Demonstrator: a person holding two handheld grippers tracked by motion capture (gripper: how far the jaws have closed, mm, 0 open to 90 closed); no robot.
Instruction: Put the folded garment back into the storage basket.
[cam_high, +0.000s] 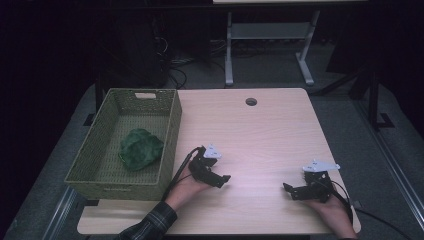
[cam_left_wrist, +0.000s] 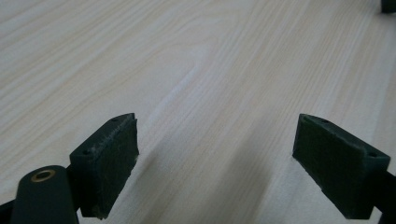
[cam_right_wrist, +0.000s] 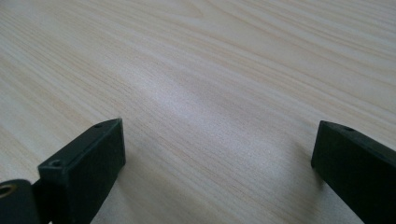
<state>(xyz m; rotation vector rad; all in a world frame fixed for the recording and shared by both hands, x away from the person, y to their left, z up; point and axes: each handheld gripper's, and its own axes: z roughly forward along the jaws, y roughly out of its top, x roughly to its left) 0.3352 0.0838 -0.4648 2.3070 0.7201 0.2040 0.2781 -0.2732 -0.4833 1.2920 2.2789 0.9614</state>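
Note:
A woven green basket (cam_high: 170, 125) stands on the left part of the light wood table (cam_high: 260, 130); a crumpled dark green cloth (cam_high: 141, 148) lies inside it. My left gripper (cam_high: 223, 181) rests low on the table just right of the basket, open, its jaws pointing right. In the left gripper view its two black pads (cam_left_wrist: 109, 161) stand wide apart over bare wood, nothing between them. My right gripper (cam_high: 289, 190) sits near the table's front right, open, jaws pointing left. Its pads (cam_right_wrist: 88, 163) also frame bare wood.
A round cable hole (cam_high: 251, 101) sits near the table's far edge. Behind the table stands a grey metal frame (cam_high: 270, 40) on a dark floor. Cables trail from both grippers toward the front edge.

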